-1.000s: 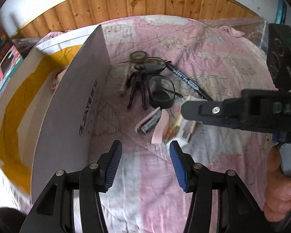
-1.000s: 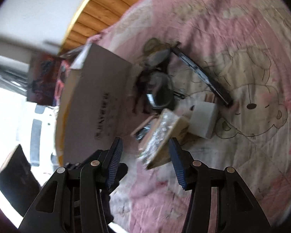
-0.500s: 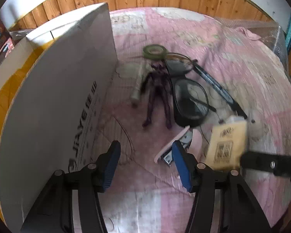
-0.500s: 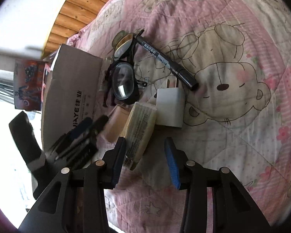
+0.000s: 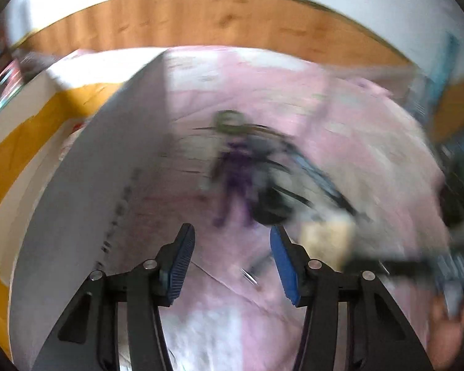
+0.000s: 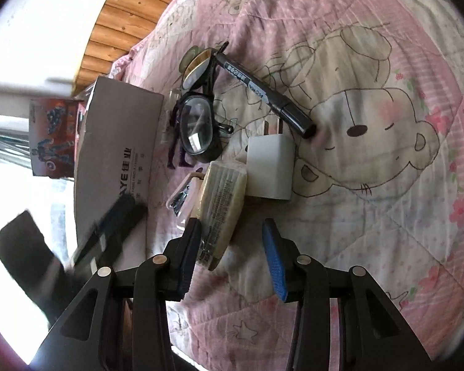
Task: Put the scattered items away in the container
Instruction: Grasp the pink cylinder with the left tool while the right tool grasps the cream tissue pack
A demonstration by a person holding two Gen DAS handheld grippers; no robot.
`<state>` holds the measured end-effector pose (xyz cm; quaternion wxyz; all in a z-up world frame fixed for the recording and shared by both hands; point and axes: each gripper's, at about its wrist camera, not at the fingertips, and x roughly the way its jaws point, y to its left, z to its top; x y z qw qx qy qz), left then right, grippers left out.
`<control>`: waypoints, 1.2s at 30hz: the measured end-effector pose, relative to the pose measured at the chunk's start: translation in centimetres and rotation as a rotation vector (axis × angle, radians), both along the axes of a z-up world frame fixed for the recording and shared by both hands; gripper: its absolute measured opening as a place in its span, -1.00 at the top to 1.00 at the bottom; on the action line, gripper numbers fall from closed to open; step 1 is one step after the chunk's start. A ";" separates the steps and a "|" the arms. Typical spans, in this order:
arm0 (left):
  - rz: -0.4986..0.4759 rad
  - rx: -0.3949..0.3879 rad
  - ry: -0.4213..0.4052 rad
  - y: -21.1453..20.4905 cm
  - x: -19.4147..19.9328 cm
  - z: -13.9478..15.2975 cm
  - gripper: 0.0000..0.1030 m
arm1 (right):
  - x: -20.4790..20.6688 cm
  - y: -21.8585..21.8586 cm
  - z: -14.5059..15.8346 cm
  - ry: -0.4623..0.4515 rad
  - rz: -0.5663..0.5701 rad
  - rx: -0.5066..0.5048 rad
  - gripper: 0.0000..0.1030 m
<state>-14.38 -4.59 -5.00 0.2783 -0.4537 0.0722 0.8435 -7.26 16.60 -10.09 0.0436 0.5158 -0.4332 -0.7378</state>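
Observation:
The scattered items lie on a pink quilt beside a grey cardboard box [image 6: 117,154]: a tan packet [image 6: 222,204], a white charger [image 6: 270,167], a black marker [image 6: 263,89], dark goggles [image 6: 198,126], a pink stapler [image 6: 182,194], a tape roll [image 6: 191,58] and a purple figure [image 6: 176,151]. My right gripper [image 6: 232,247] is open and low over the quilt, with the packet's near end just inside its left finger. The left wrist view is blurred: my left gripper [image 5: 232,256] is open and holds nothing, the figure [image 5: 235,179] lies ahead and the box wall [image 5: 108,185] stands at its left.
A wooden headboard [image 5: 232,24] runs along the back of the bed. The box has a yellow inside [image 5: 15,154]. A picture box [image 6: 52,136] stands behind the cardboard box. My left gripper shows as a dark blur [image 6: 114,225] against the box wall. Quilt extends to the right.
My right gripper has moved in over the tan packet's near end. My left gripper is moving fast, its view now blurred, and it has pulled back from the pile.

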 end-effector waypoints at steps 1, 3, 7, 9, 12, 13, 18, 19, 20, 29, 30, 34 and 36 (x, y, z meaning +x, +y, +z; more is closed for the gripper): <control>-0.041 -0.001 0.010 0.2 0.9 0.0 -0.02 | 0.1 0.1 -0.1 -0.005 -0.006 -0.008 0.15; -0.135 -0.018 0.039 0.7 2.6 -0.4 -0.02 | 0.2 0.2 -0.2 -0.012 -0.014 -0.011 0.15; -0.307 -0.067 0.056 2.1 4.2 -1.9 -0.02 | 0.3 1.0 -0.6 -0.045 -0.040 0.030 0.25; -0.316 -0.127 0.080 2.6 3.4 -3.3 -0.08 | 0.5 1.5 -1.2 -0.061 -0.044 0.030 0.33; -0.292 -0.106 0.099 2.3 1.7 -3.4 -0.08 | 0.1 1.8 -1.5 -0.036 -0.031 -0.038 0.31; -0.264 -0.128 0.103 2.2 0.9 -3.5 -0.08 | 0.0 1.6 -1.5 -0.019 -0.020 -0.071 0.29; -0.160 -0.142 0.060 0.6 -1.5 -4.6 -0.08 | -0.6 -0.7 -1.3 0.008 0.068 -0.115 0.11; -0.152 -0.131 0.050 0.4 -1.9 -4.8 -0.08 | -0.6 -1.1 -1.1 0.019 0.085 -0.117 0.09; -0.152 -0.114 0.042 0.1 -1.9 -4.8 -0.08 | -0.7 -1.4 -0.8 0.030 0.093 -0.111 0.04; -0.274 -0.121 0.086 2.7 -2.1 -5.0 -0.08 | -1.1 -0.7 -1.7 0.052 -0.047 -0.251 -0.21; -0.289 -0.132 0.087 3.2 -2.3 -5.4 -0.06 | -1.3 -0.4 -1.9 0.048 -0.069 -0.270 -0.21; -0.302 -0.145 0.090 3.3 -2.3 -5.6 0.29 | -3.8 -0.2 -1.6 0.040 -0.065 -0.206 -0.20; -0.298 -0.150 0.095 3.5 -2.4 -5.7 0.35 | -4.0 -0.5 -1.7 0.023 -0.030 -0.145 0.04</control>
